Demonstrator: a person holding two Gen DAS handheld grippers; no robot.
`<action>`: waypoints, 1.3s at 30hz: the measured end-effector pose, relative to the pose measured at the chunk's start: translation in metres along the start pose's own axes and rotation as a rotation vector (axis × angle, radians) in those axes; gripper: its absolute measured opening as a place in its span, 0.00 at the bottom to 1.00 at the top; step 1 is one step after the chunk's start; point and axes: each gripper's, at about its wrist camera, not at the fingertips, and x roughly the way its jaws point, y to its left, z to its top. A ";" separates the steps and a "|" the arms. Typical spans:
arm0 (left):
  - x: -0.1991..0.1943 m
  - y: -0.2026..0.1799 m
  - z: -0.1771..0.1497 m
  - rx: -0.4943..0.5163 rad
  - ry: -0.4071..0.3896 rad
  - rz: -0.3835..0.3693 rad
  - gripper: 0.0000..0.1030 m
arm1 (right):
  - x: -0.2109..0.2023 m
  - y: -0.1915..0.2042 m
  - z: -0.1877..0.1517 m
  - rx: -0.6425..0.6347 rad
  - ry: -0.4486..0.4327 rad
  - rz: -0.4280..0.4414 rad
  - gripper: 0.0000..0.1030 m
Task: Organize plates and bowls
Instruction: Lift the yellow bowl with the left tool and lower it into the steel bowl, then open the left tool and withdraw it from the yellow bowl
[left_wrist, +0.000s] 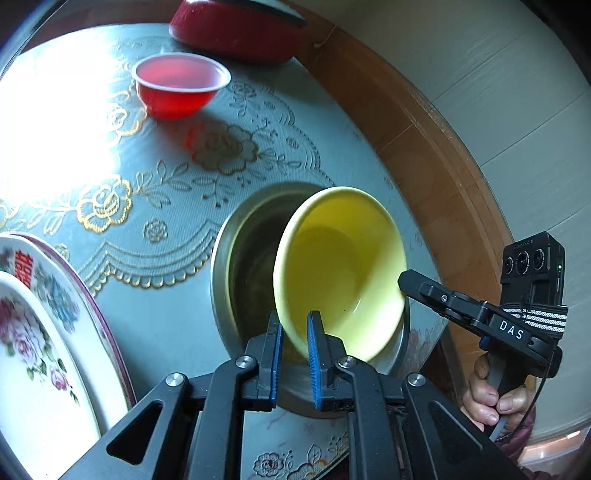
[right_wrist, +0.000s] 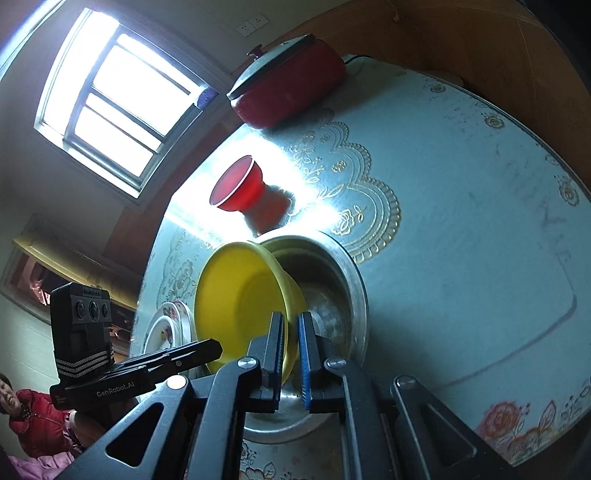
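A yellow bowl is held tilted over a steel bowl on the table. My left gripper is shut on the yellow bowl's near rim. My right gripper is shut on the opposite rim of the yellow bowl, above the steel bowl. The right gripper shows at the bowl's right edge in the left wrist view. The left gripper shows at the bowl's left in the right wrist view. A red plastic bowl stands farther back. Two floral plates lie stacked at the left.
A red pot with a lid stands at the table's far edge. The round table has a pale blue patterned cloth and a wooden rim. A person in red sits at the left in the right wrist view.
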 end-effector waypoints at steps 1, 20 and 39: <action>0.001 0.000 -0.001 0.004 0.003 0.002 0.12 | 0.001 0.001 -0.001 -0.002 0.004 -0.012 0.06; 0.013 -0.002 -0.003 0.040 -0.026 0.058 0.13 | 0.011 0.011 -0.010 -0.114 0.000 -0.215 0.07; 0.003 -0.001 0.001 0.076 -0.083 0.139 0.14 | 0.023 0.017 -0.001 -0.145 0.014 -0.195 0.07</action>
